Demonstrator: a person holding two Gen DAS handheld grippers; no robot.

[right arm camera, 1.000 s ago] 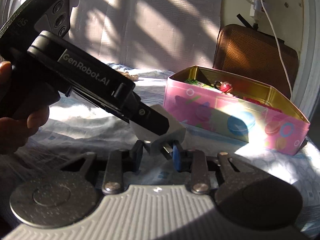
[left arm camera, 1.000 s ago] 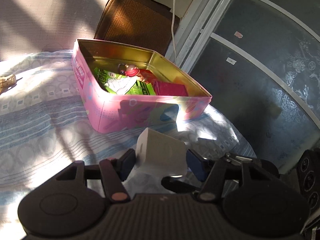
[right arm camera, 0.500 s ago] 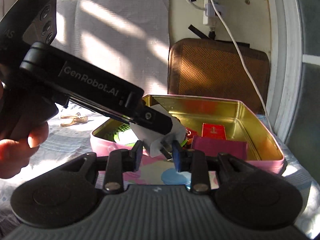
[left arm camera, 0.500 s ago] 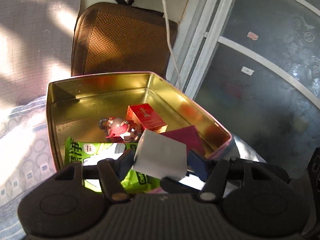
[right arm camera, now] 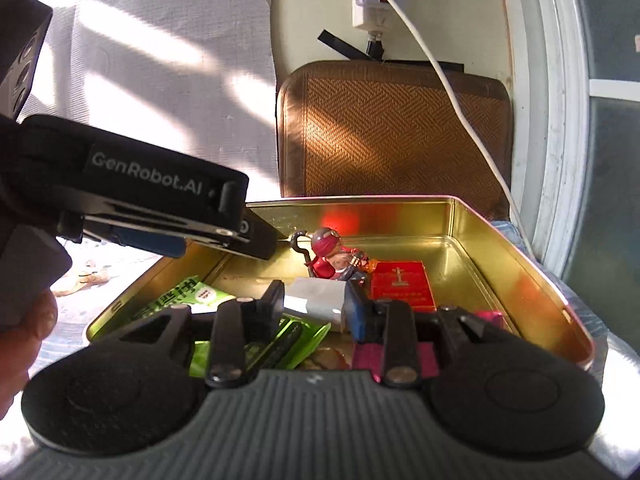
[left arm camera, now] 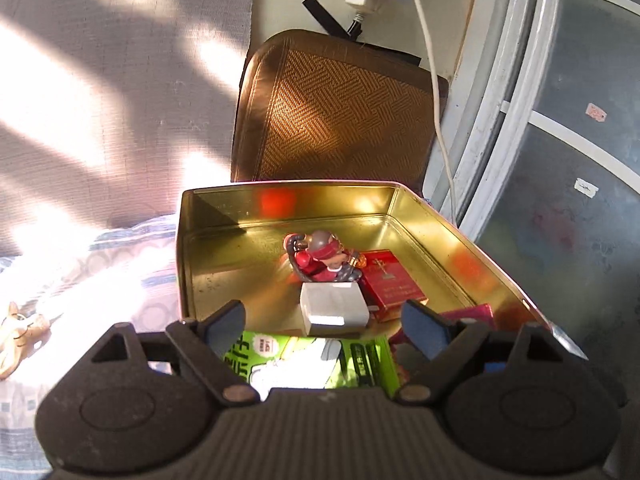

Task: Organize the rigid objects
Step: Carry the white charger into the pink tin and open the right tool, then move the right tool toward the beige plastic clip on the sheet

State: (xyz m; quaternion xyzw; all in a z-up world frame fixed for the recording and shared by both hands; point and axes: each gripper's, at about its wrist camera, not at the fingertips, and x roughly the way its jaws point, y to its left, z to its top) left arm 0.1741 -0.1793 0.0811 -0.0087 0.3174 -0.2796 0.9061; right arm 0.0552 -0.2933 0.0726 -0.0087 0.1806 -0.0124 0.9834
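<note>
Your white block (right arm camera: 316,298) hangs over the tin (left arm camera: 436,216), just before the figurine (left arm camera: 324,256), pinched across its width by your right gripper (right arm camera: 314,304). Your left gripper (left arm camera: 324,326) has just been opening and stands wide, clear of it.

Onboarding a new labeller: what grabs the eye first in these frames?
The gold-lined tin, lit by sun, fills the middle of both views. Inside sit a red figurine and a red box. Over it, the right hand-held gripper clamps a white block, while the left hand-held gripper, jaws just opened, stands clear of it.
</note>
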